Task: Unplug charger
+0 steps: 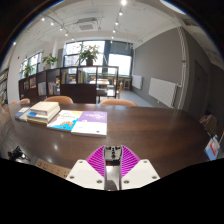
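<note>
My gripper is held above the near edge of a dark brown table. Its two magenta pads close in on a narrow grey-white object, the charger, which stands between them and runs back toward the camera. Both pads appear to press on its sides. No socket or cable shows in this view.
A stack of books and flat booklets lie on the table's far left. Chairs stand beyond the table. A small blue-and-white item lies at the table's right end. A radiator lines the right wall.
</note>
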### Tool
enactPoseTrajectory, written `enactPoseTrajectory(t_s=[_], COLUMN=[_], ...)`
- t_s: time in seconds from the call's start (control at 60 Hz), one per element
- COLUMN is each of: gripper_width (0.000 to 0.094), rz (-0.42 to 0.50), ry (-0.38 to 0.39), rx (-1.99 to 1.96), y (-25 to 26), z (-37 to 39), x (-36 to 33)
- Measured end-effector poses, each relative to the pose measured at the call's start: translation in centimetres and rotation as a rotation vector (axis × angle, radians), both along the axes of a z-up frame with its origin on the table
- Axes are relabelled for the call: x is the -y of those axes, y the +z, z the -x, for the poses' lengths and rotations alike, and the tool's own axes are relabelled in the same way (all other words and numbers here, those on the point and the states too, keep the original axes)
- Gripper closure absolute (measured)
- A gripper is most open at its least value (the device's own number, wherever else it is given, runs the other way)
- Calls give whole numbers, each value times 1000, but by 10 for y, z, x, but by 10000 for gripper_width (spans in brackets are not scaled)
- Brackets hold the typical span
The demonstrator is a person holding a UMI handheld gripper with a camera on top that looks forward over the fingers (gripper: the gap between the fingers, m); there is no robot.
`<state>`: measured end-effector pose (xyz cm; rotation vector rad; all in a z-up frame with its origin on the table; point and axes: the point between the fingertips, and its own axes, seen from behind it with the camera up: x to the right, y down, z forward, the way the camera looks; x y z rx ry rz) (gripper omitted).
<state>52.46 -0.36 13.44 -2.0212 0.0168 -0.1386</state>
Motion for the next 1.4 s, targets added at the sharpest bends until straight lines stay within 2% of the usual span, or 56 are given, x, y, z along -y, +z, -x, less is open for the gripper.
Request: enactPoseTrajectory(t_s=[0.117, 0.3, 0.4, 0.45, 0.533, 0.733, 0.833, 0.917, 1.033, 1.4], gripper_width=[780, 723, 663, 594, 446, 244, 184, 178, 182, 187], rz=[98, 202, 236, 254, 229, 85, 0, -52, -68, -9], ry=[-6, -7, -22, -28, -21, 1, 2, 4, 11, 50], rx=[-20, -37, -31, -29, -21, 29, 39, 13, -21, -77], y=[-60, -114, -124, -125, -106, 5, 68, 104, 127, 99], z=[-11, -12, -14, -13, -8, 25, 49, 74, 104, 186], x=[16, 35, 40, 41, 41, 55, 81, 110, 155, 283])
